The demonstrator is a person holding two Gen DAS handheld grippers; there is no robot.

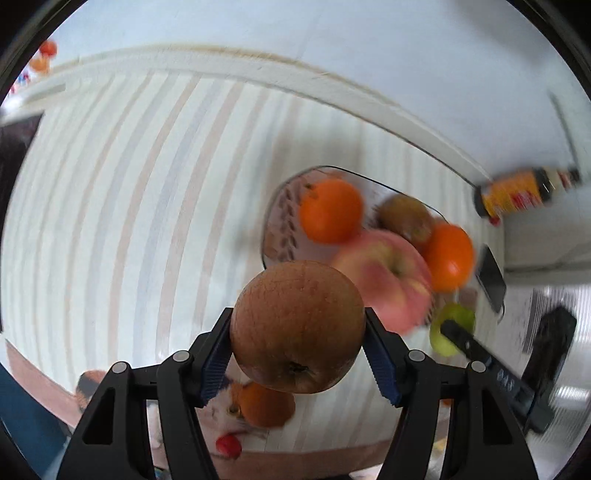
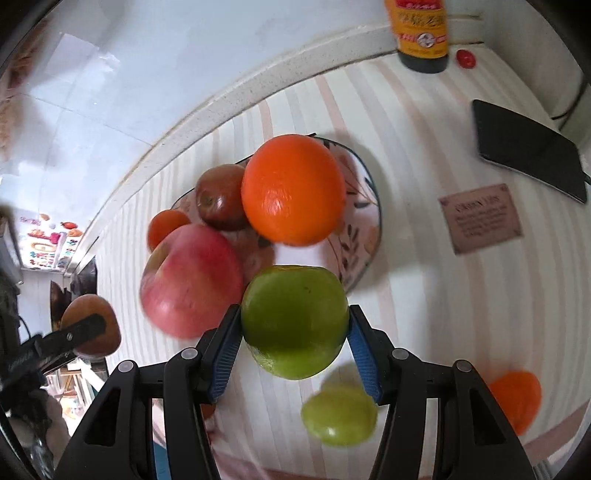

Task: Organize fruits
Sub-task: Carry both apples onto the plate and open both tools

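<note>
Two pairs of blue-padded fingers are each seen pinching one fruit. Between the fingers of the left gripper a brown russet fruit is clamped, both pads pressed against its sides, and it is held clear above the bench. Between the fingers of the right gripper a green apple is gripped in the same way, also lifted off the striped cloth.

Just beyond both held fruits a patterned plate is seen on the bench. On it a large orange, a pink-red apple, a dark reddish-brown fruit and a smaller orange are crowded together, touching one another. The pink-red apple is blurred in both views.

Loose fruit is left on the cloth: a second green apple lies below the right gripper, and another orange fruit lies near the bench's front edge to the right. In the left wrist view an orange is seen beneath the held brown fruit, with a small red fruit near it.

Farther out, a dark phone, a small printed card, a yellow-labelled bottle and a tiny red tomato are set by the wall.
</note>
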